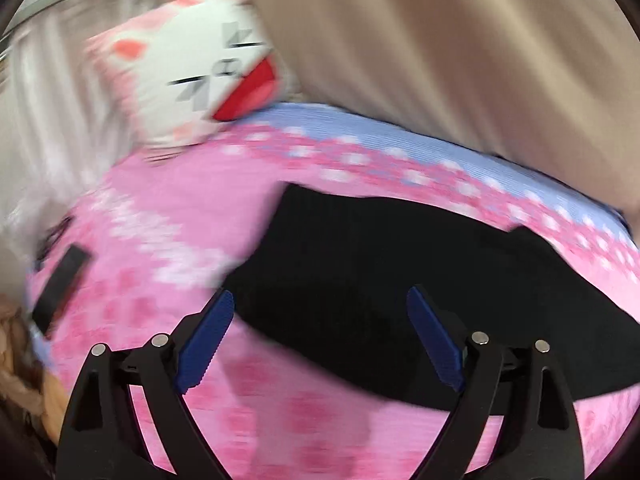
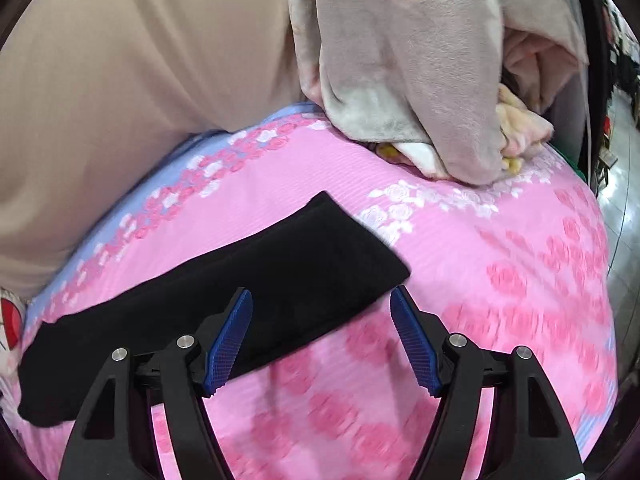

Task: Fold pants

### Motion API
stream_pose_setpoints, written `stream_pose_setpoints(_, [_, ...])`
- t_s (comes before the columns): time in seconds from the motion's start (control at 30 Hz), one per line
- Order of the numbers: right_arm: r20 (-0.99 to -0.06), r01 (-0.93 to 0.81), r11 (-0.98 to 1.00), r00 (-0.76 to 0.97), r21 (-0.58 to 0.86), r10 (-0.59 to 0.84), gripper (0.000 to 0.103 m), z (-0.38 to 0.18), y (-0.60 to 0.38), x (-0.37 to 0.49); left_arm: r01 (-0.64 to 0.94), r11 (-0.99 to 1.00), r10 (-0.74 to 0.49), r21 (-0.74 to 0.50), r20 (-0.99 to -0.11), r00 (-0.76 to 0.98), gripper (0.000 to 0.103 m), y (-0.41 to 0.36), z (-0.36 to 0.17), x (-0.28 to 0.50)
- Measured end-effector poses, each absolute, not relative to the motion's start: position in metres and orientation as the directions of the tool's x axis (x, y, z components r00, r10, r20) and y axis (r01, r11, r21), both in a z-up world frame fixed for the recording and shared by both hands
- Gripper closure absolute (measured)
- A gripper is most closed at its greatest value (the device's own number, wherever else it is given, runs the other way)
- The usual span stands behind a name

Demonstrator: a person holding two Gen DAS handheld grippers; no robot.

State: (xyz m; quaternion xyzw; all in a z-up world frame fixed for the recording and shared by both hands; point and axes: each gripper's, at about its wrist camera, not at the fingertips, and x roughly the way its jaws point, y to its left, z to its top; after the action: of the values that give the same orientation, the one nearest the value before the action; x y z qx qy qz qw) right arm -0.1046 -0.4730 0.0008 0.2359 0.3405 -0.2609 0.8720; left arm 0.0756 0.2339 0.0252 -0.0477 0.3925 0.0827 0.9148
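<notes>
Black pants (image 1: 400, 272) lie flat on a pink flowered bed sheet (image 1: 168, 216), folded lengthwise into a long strip. My left gripper (image 1: 320, 300) is open and empty, just above the pants' near edge at one end. In the right wrist view the pants (image 2: 240, 280) stretch from lower left to centre. My right gripper (image 2: 320, 300) is open and empty, over the near edge at the other end, its left blue pad (image 2: 228, 344) above the cloth. The left wrist view is blurred.
A pink and white cartoon pillow (image 1: 192, 76) lies at the bed's far left. A beige curtain (image 2: 120, 60) hangs behind the bed. A bundled grey and pink blanket (image 2: 432, 80) sits at the far right. A dark flat object (image 1: 60, 284) lies at the sheet's left edge.
</notes>
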Motion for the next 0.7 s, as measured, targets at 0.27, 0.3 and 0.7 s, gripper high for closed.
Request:
stream_pose_setpoints(0.27, [-0.676, 0.394, 0.869, 0.73, 0.298, -0.099, 0.095, 0.026, -0.504, -0.048, -0.021, 0.998, -0.029, -0.057, -0.756, 0.654, 0.016, 0.141, 0.02, 0.088])
stream_pose_setpoints(0.3, [-0.624, 0.347, 0.893, 0.774, 0.285, -0.102, 0.095, 0.047, -0.495, -0.053, -0.014, 0.999, -0.027, -0.048, -0.756, 0.654, 0.016, 0.135, 0.021, 0.086])
stream_pose_setpoints(0.7, [-0.681, 0.57, 0.801, 0.662, 0.184, -0.314, 0.08, 0.002, -0.527, -0.089, -0.021, 0.995, 0.088, 0.095, -0.786, 0.612, 0.011, 0.107, -0.019, 0.099])
